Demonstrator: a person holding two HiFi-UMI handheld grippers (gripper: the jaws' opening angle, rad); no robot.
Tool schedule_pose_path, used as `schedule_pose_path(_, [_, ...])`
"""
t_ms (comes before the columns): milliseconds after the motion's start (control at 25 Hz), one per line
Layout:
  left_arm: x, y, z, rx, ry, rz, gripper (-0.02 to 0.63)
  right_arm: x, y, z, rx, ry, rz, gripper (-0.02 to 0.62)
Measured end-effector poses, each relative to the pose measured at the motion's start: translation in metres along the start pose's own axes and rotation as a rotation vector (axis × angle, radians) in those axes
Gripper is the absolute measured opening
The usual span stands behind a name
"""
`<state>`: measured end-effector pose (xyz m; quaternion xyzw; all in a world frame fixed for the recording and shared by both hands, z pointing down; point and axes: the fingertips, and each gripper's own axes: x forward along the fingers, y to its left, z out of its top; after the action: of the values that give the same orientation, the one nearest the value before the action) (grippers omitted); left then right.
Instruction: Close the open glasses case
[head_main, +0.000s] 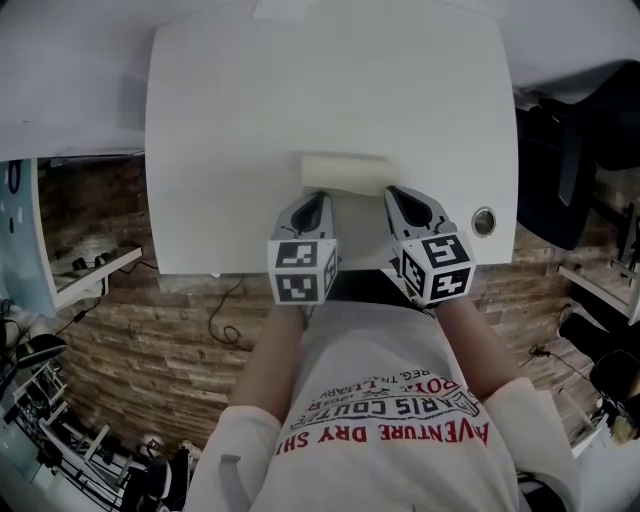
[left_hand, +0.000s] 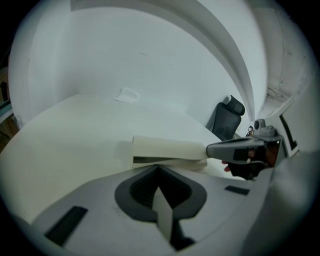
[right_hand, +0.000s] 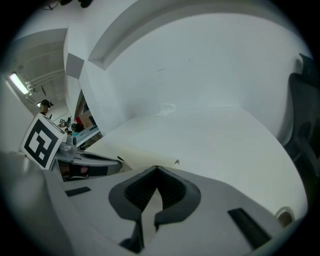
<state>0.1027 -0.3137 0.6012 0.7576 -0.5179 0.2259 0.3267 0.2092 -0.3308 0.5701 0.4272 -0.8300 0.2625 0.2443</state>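
Observation:
A cream glasses case (head_main: 345, 172) lies on the white table (head_main: 240, 120), near its front edge. In the left gripper view the glasses case (left_hand: 167, 149) has its lid down, with a thin dark slit along the near left side. My left gripper (head_main: 318, 198) is shut, with its tip at the case's near left edge. My right gripper (head_main: 393, 192) is also shut, with its tip at the near right end. From the right gripper view only a strip of the case (right_hand: 145, 154) shows past the jaws. Neither gripper holds anything.
A round cable hole (head_main: 483, 221) sits in the table just right of my right gripper. A black office chair (head_main: 570, 170) stands beyond the table's right edge. A small pale scrap (left_hand: 127, 95) lies at the table's far edge. Brick-patterned floor (head_main: 150, 330) lies below the front edge.

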Motion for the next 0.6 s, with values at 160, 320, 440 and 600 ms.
schedule_pose_path(160, [-0.0010,0.0025,-0.0035,0.010,0.011,0.005,-0.003,0.0064,-0.0022,-0.0122,0.014,0.021,-0.023,0.012])
schedule_pose_path(320, [-0.0029,0.0065,-0.0032,0.003,0.002,0.005,-0.003,0.0087,-0.0032,-0.0128,0.020,0.011,-0.032,0.012])
schedule_pose_path(440, [-0.0033,0.0078,-0.0040,0.010,0.001,0.005,-0.003,0.0087,-0.0028,-0.0134,0.022,0.013,-0.037,0.011])
schedule_pose_path(600, [-0.0045,0.0080,-0.0026,-0.011,-0.002,-0.008,-0.003,0.0062,-0.0004,-0.0093,0.029,0.011,-0.035,0.011])
